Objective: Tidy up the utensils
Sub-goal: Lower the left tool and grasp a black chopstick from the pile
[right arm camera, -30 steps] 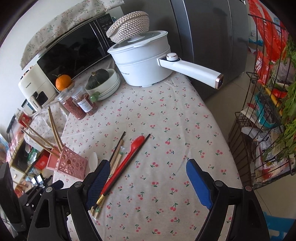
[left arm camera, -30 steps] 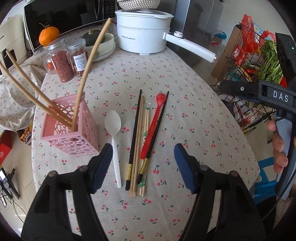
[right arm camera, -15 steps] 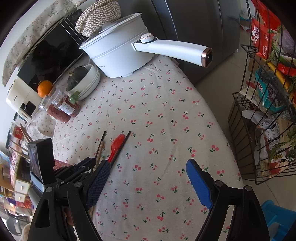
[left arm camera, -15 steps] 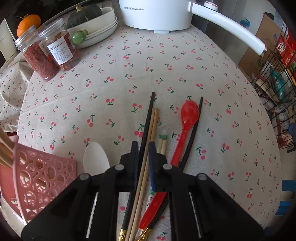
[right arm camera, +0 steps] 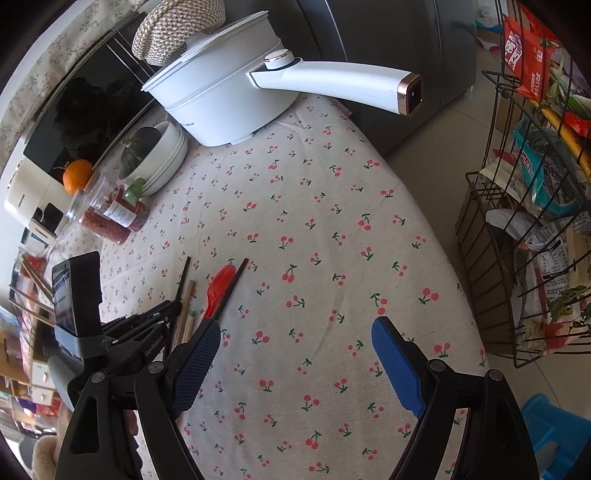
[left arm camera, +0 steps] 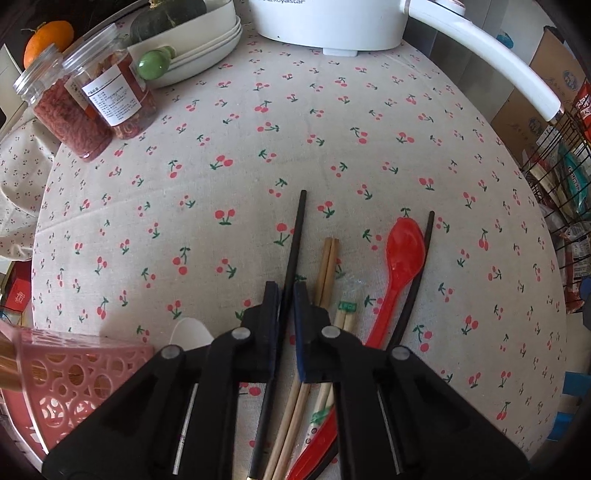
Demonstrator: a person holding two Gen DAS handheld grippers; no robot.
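My left gripper [left arm camera: 286,295] is shut on a black chopstick [left arm camera: 296,230] that lies on the cherry-print tablecloth. Right of it lie wooden chopsticks [left arm camera: 327,269], a wrapped pair [left arm camera: 345,314], a red spoon [left arm camera: 400,254] and a second black chopstick [left arm camera: 419,266]. A white spoon [left arm camera: 190,334] lies at the left, next to the pink utensil basket [left arm camera: 70,373] with long wooden chopsticks in it. My right gripper [right arm camera: 295,354] is open and empty above the cloth, right of the utensils; the left gripper [right arm camera: 147,325] and the red spoon [right arm camera: 219,286] show there.
Two jars [left arm camera: 92,107] stand at the far left, with stacked white bowls [left arm camera: 199,48] and an orange [left arm camera: 48,35] behind. A white electric pot [right arm camera: 221,96] with a long handle [right arm camera: 340,83] sits at the back. A wire rack [right arm camera: 524,221] stands beyond the table's right edge.
My left gripper came down onto the utensils and closed from wide open onto the black chopstick. My right gripper swung right and stayed open.
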